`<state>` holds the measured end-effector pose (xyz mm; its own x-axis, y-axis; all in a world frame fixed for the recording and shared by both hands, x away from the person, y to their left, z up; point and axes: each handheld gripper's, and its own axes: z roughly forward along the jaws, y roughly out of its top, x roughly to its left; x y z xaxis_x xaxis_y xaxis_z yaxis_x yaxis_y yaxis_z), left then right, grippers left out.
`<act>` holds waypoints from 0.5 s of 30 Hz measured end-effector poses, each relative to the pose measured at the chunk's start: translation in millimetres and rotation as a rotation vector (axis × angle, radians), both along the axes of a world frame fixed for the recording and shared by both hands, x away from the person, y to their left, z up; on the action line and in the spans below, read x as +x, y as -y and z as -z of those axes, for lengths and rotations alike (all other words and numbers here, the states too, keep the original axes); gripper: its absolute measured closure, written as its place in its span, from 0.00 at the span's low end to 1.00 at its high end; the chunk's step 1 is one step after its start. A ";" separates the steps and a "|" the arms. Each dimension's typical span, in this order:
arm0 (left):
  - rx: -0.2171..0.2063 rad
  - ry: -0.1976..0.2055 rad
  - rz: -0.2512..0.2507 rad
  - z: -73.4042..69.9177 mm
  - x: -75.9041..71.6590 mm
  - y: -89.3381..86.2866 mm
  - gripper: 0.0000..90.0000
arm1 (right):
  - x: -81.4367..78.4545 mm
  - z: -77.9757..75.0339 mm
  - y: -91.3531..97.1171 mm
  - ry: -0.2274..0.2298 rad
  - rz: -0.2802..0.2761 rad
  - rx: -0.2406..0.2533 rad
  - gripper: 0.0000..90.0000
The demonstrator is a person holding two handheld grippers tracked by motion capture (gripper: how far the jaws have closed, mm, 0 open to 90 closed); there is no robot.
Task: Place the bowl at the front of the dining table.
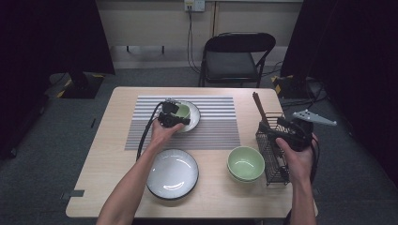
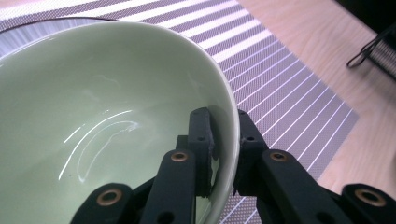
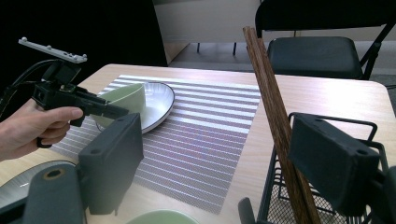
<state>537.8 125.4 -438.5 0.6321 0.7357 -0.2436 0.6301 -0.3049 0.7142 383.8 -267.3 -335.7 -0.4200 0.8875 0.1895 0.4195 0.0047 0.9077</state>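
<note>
A pale green bowl [image 1: 182, 111] [image 2: 116, 116] [image 3: 126, 98] rests, tipped, on a white dark-rimmed plate [image 1: 193, 117] [image 3: 161, 105] at the middle of the striped mat [image 1: 216, 126]. My left gripper [image 1: 174, 115] [image 2: 224, 116] [image 3: 116, 111] is shut on the bowl's near rim, with one jaw inside the bowl and one outside. My right gripper [image 1: 278, 124] [image 3: 215, 123] stands open over the wire rack [image 1: 272, 159] [image 3: 280, 186] at the table's right. Brown chopsticks [image 1: 258, 105] [image 3: 268, 93] lean in the rack, seen between its wide jaws and untouched.
A second green bowl [image 1: 245, 163] [image 3: 159, 218] sits left of the rack. A larger dark-rimmed plate [image 1: 172, 173] lies near the front edge. A black folding chair [image 1: 234, 56] stands behind the table. Bare mat [image 2: 289, 93] stretches right of the held bowl.
</note>
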 end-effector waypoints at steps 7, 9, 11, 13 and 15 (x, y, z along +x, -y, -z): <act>0.002 0.004 0.003 0.4 -0.1 0.4 0.90 | -0.3 -0.1 -0.4 0.001 -0.005 0.001 0.19; 0.015 0.011 0.007 1.4 -0.6 3.1 0.89 | -0.1 0.1 0.3 0.000 0.000 0.000 0.19; 0.032 0.008 0.009 2.9 -0.8 4.5 0.88 | -0.1 0.0 0.4 0.000 0.000 0.000 0.19; 0.038 0.006 0.014 4.0 -0.7 5.1 0.87 | 0.0 -0.1 0.6 0.002 -0.001 -0.001 0.19; 0.042 0.006 0.013 5.1 -0.9 7.9 0.86 | -0.3 -0.5 1.1 0.004 0.001 0.001 0.19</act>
